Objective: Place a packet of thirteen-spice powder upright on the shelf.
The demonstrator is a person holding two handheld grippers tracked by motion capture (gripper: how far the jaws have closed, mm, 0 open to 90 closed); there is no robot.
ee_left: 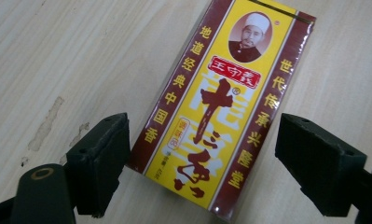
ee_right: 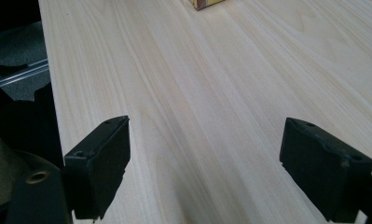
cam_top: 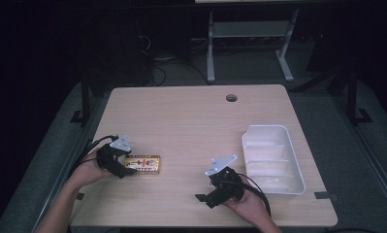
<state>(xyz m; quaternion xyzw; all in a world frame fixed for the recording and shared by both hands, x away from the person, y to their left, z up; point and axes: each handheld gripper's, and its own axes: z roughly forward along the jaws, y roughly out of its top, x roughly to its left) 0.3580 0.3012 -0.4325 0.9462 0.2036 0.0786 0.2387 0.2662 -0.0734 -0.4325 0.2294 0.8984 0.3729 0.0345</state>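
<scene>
A flat yellow and dark red box [cam_top: 143, 164] with Chinese lettering lies on the wooden table [cam_top: 191, 116] near its front left. My left gripper [cam_top: 128, 168] stands open at the box's near end. In the left gripper view the box [ee_left: 221, 112] lies between the two black jaws, which flank its near end with a gap on each side. My right gripper [cam_top: 204, 200] is open over bare wood near the front edge, right of centre, with nothing between its jaws. A corner of the box [ee_right: 207, 3] shows at the top of the right gripper view.
A white plastic tray [cam_top: 272, 158] sits at the right side of the table, just right of my right gripper. A round cable hole [cam_top: 231, 98] lies near the far edge. Table legs and cables stand on the dark floor beyond.
</scene>
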